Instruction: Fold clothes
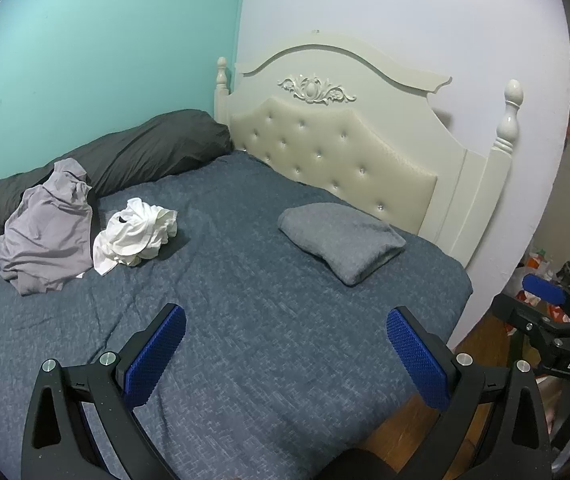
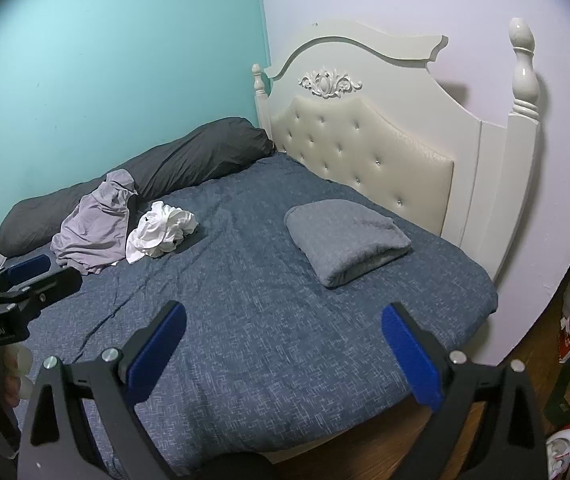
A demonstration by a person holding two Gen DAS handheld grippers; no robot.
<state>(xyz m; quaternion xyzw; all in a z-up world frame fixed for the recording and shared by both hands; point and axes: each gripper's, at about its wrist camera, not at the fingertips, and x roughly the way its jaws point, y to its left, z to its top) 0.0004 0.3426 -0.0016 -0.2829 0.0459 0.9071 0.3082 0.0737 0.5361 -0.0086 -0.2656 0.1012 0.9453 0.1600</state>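
Across bed [image 1: 245, 280], crumpled clothes [image 1: 133, 236] lie beyond both grippers' wide-open, empty fingers [image 1: 157, 360].

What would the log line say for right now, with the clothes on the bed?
left gripper: open, empty | right gripper: open, empty | folded grey garment: by headboard | crumpled lilac garment, crumpled white garment: unfolded
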